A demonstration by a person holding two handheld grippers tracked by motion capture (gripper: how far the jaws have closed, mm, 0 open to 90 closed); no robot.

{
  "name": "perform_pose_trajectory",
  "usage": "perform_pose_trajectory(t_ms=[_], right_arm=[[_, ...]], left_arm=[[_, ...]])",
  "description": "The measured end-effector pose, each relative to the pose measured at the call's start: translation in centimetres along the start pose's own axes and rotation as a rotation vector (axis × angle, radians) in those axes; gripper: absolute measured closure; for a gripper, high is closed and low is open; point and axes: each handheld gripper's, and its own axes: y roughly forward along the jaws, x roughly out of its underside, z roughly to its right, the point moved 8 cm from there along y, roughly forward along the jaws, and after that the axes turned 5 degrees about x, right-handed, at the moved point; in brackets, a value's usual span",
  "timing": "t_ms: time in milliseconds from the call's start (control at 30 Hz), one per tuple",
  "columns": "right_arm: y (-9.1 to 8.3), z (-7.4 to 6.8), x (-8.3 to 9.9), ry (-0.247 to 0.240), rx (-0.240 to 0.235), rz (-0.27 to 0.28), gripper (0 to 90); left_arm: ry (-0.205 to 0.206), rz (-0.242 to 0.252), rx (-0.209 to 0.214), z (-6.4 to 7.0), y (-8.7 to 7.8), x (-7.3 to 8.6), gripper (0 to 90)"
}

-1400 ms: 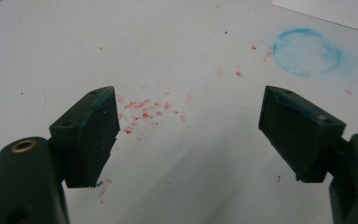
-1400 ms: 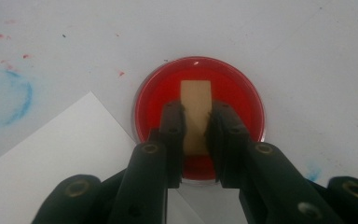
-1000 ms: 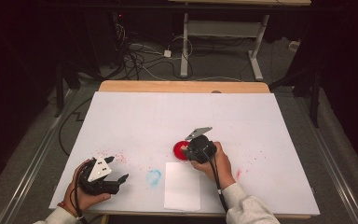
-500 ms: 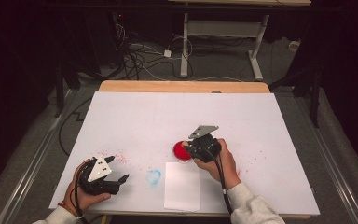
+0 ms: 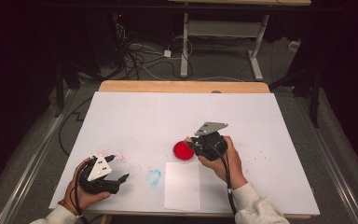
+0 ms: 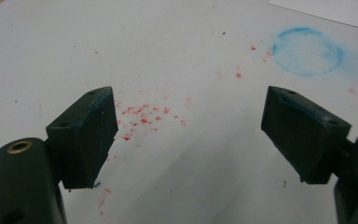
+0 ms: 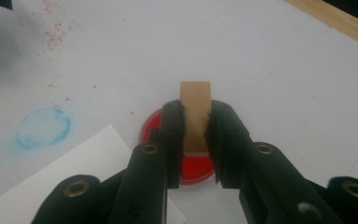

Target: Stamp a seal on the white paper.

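My right gripper (image 5: 192,146) is shut on a small tan wooden block (image 7: 196,100), which stands upright between its jaws. Directly beneath and behind the block lies a round red ink pad (image 5: 182,150), also visible under the jaws in the right gripper view (image 7: 151,127). A white paper sheet (image 5: 182,185) lies just in front of the pad. My left gripper (image 5: 119,167) rests near the table's front left corner, open, with nothing between its fingers (image 6: 86,133).
The table is covered in white paper (image 5: 168,116), with a wooden edge (image 5: 182,86) at the far side. A blue ring stain (image 5: 154,176) sits left of the sheet. Red specks (image 6: 142,116) dot the surface near my left gripper. Cables and desk legs lie beyond.
My right gripper with the block has shifted slightly right and up from over the red pad. The left gripper has stayed put.
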Motion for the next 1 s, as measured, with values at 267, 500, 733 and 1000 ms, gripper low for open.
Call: perform_pose_trajectory(t_ms=[267,500,733,1000], right_arm=[[-1.4,-0.4,-0.9,-0.005,-0.022,0.035,76.5],[-2.5,-1.1,-1.1,-0.023,-0.040,0.046,76.5],[-3.8,-2.2,-1.4,-0.051,-0.058,0.065,76.5],[-4.9,-3.1,-0.9,-0.073,-0.081,0.073,76.5]], left_arm=[[-0.002,-0.003,-0.005,-0.1,-0.1,0.1,17.7],[0.010,-0.007,-0.007,0.0,-0.1,-0.1,17.5],[0.009,-0.004,-0.006,0.0,-0.2,-0.1,15.6],[0.015,-0.010,-0.008,0.1,-0.1,-0.1,15.6]])
